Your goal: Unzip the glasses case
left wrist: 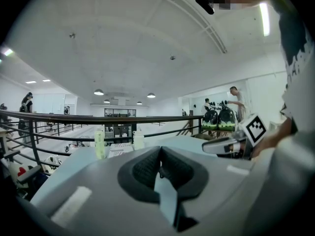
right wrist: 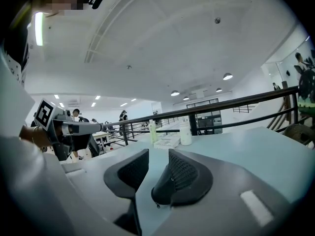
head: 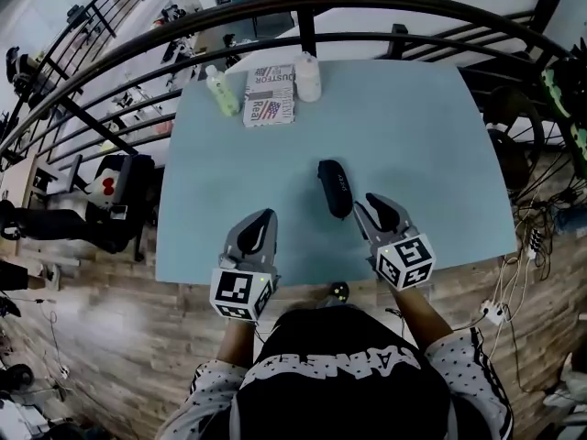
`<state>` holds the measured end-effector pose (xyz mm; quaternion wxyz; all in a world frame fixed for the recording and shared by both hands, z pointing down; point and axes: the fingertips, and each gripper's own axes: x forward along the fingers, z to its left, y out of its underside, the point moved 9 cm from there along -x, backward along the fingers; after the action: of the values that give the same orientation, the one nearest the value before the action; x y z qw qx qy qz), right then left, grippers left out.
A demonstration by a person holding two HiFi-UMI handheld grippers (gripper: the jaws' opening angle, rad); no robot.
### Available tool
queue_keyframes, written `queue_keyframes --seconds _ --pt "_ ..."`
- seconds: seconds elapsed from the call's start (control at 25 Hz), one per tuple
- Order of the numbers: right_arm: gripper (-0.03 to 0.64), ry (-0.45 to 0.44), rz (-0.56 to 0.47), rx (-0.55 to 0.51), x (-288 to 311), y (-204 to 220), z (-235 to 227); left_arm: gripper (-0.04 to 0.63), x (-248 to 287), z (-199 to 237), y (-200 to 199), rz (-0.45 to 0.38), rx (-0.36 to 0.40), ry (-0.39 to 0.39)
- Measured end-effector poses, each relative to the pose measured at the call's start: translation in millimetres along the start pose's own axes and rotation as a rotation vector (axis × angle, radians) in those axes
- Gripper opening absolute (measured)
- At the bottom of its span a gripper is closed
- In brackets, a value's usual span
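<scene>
The black glasses case (head: 335,188) lies lengthwise near the middle of the light blue table (head: 413,145). My right gripper (head: 367,202) sits just right of the case's near end, its jaws apart. In the right gripper view the gripper (right wrist: 158,168) has a clear gap between its pads. The case's dark end (right wrist: 164,193), with a small zip pull, shows low against the right-hand finger and is not pinched. My left gripper (head: 266,216) hovers over the table's near edge, left of the case. In its own view the left gripper (left wrist: 160,167) has its pads meeting with nothing between them.
At the table's far edge stand a pale green bottle (head: 221,91), a printed box (head: 271,94) and a white bottle (head: 308,77). A black railing (head: 303,7) curves behind the table. The near edge of the table (head: 303,280) runs just in front of both grippers.
</scene>
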<state>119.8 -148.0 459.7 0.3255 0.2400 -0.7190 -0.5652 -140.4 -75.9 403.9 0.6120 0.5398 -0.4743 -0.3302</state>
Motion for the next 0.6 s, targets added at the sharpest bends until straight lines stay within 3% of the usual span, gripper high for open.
queue_keyframes --seconds 0.48,0.6 --pt "0.278 0.058 0.211 0.034 66 42 -12 0.0 42 32 0 0.014 0.008 0.009" --pt "0.291 0.087 0.261 0.038 82 52 -9 0.0 47 39 2 0.035 0.004 0.025"
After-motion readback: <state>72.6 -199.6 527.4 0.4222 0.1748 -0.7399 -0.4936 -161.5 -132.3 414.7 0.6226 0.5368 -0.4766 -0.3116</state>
